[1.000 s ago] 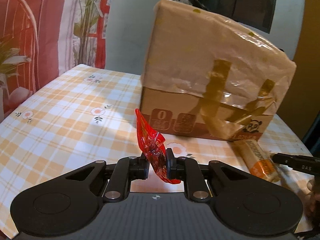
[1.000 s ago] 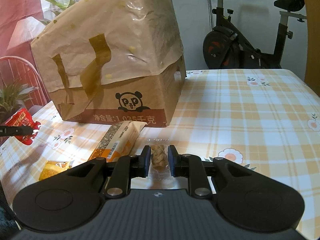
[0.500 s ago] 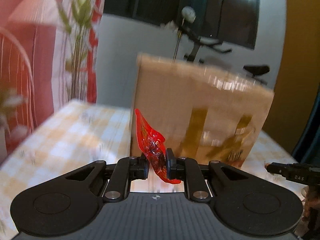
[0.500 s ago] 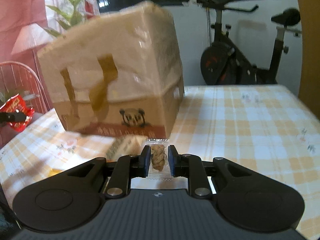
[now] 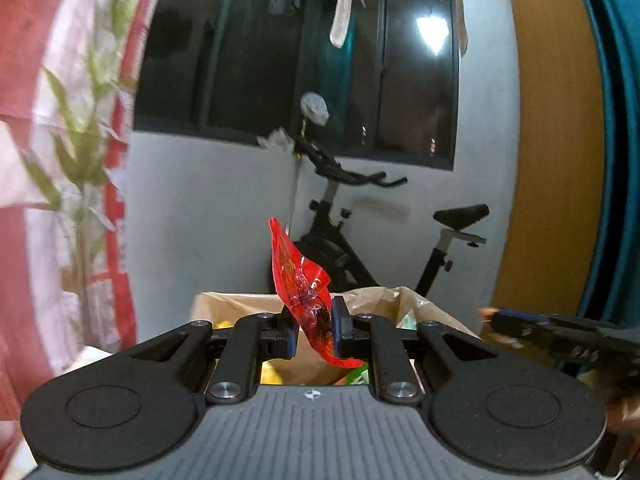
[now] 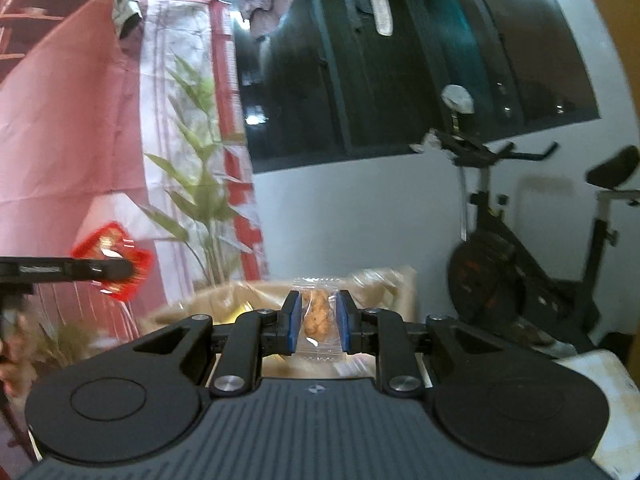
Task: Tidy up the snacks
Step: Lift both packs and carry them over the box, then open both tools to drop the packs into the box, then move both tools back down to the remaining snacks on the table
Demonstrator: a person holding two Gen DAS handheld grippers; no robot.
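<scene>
My left gripper [image 5: 313, 330] is shut on a red snack wrapper [image 5: 301, 284] and holds it above the open top of a cardboard box lined with a brown paper bag [image 5: 372, 300]. My right gripper [image 6: 317, 322] is shut on a clear packet with a brown snack inside [image 6: 318, 316], also above the box [image 6: 224, 300]. The left gripper with the red wrapper [image 6: 114, 260] shows at the left of the right wrist view. The right gripper's fingers [image 5: 552, 328] show at the right of the left wrist view. Some snacks lie inside the box, mostly hidden.
An exercise bike [image 5: 352, 240] stands behind the box against a grey wall; it also shows in the right wrist view [image 6: 520, 248]. A red curtain and a green plant [image 6: 200, 200] are at the left. A dark window [image 5: 300, 60] is above.
Both grippers have risen from table level to above the box's open top, each still holding its snack. The table and the box's side have dropped out of view.
</scene>
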